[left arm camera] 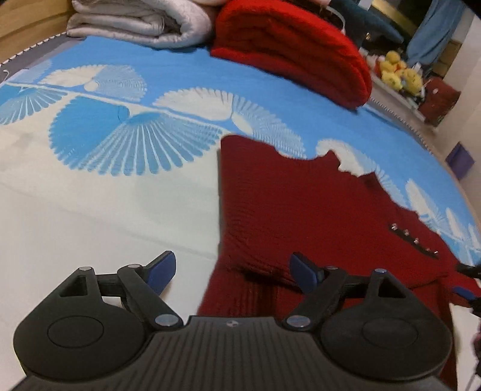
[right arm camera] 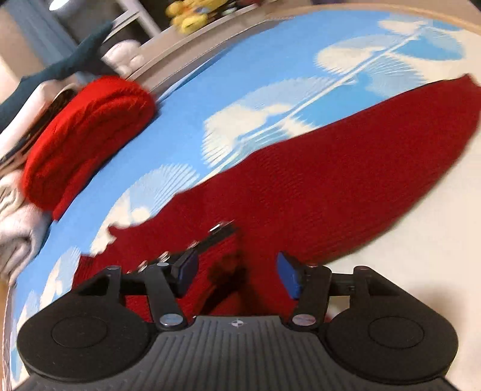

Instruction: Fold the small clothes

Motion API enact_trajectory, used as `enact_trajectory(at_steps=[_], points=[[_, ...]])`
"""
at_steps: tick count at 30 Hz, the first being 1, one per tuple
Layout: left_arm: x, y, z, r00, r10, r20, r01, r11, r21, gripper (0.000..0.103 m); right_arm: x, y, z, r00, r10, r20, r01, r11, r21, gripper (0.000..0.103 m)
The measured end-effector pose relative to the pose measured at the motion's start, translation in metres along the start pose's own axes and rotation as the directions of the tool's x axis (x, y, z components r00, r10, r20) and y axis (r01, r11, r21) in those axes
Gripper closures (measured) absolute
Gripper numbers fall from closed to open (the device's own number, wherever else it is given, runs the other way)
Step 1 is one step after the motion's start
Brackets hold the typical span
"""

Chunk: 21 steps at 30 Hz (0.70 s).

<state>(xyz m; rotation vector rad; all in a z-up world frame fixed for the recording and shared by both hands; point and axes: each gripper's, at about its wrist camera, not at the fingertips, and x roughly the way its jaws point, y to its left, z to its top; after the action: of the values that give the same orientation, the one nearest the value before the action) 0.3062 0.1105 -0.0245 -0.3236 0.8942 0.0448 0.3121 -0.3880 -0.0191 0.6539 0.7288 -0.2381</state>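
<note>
A dark red knit garment lies spread on the blue and white patterned bed cover. A row of small metal studs on a dark strip runs near its right side. My left gripper is open and empty, just above the garment's near left edge. In the right wrist view the same garment stretches from near to far right. My right gripper is open over a bunched part of the knit, next to the stud strip. Nothing is held.
A folded bright red knit and a folded grey quilt lie at the head of the bed. Both show in the right wrist view, red knit at left. Yellow plush toys sit on a shelf beyond the bed edge.
</note>
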Motion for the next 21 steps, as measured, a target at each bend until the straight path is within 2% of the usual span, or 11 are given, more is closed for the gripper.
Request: enact_trajectory(at_steps=[3,6,8,9,10,14,15,16,18,19,21], points=[[0.011,-0.005,-0.004,0.999,0.028,-0.03,-0.029,0.999,-0.014,0.016,-0.016,-0.043,0.025,0.991,-0.119,0.059,0.107,0.979,0.172,0.042],[0.011,-0.006,-0.005,0.999,0.032,-0.025,-0.032,0.999,-0.009,0.016,-0.02,-0.109,0.046,0.968,-0.228,0.103,0.17,0.901,0.398,0.042],[0.008,-0.007,-0.007,0.999,0.033,-0.02,-0.033,0.999,-0.01,0.016,-0.015,-0.146,0.052,0.945,-0.296,0.14,0.208,0.872,0.443,0.043],[0.007,-0.008,-0.008,0.999,0.035,-0.026,-0.035,0.999,-0.013,0.016,-0.012,-0.166,0.053,0.939,-0.3,0.166,0.19,0.859,0.475,0.044],[0.007,-0.008,-0.009,0.999,0.032,-0.032,-0.033,0.999,-0.017,0.016,-0.011,-0.177,0.053,0.942,-0.255,0.217,0.12,0.862,0.493,0.043],[0.001,-0.008,-0.012,0.999,0.037,-0.028,-0.037,0.999,-0.013,0.016,0.01,-0.189,0.067,0.949,-0.146,0.281,-0.003,0.882,0.471,0.034],[-0.001,-0.006,-0.012,0.999,0.038,-0.024,-0.038,0.999,-0.015,0.016,0.012,-0.191,0.07,0.946,-0.146,0.291,0.0,0.893,0.45,0.041],[-0.003,-0.004,-0.011,0.999,0.042,-0.016,-0.042,0.999,-0.018,0.016,0.014,-0.188,0.074,0.938,-0.191,0.289,0.051,0.902,0.43,0.095],[-0.006,0.002,-0.009,0.998,0.056,-0.004,-0.056,0.998,-0.024,0.016,0.017,-0.169,0.087,0.928,-0.257,0.271,0.137,0.909,0.394,0.093],[-0.007,0.006,-0.007,0.998,0.061,0.0,-0.061,0.998,-0.025,0.016,0.011,-0.152,0.093,0.915,-0.261,0.308,0.149,0.928,0.342,0.093],[-0.009,0.012,-0.002,0.997,0.072,0.006,-0.072,0.997,-0.04,0.016,-0.004,-0.094,0.099,0.89,-0.215,0.403,0.172,0.975,0.141,0.093]])
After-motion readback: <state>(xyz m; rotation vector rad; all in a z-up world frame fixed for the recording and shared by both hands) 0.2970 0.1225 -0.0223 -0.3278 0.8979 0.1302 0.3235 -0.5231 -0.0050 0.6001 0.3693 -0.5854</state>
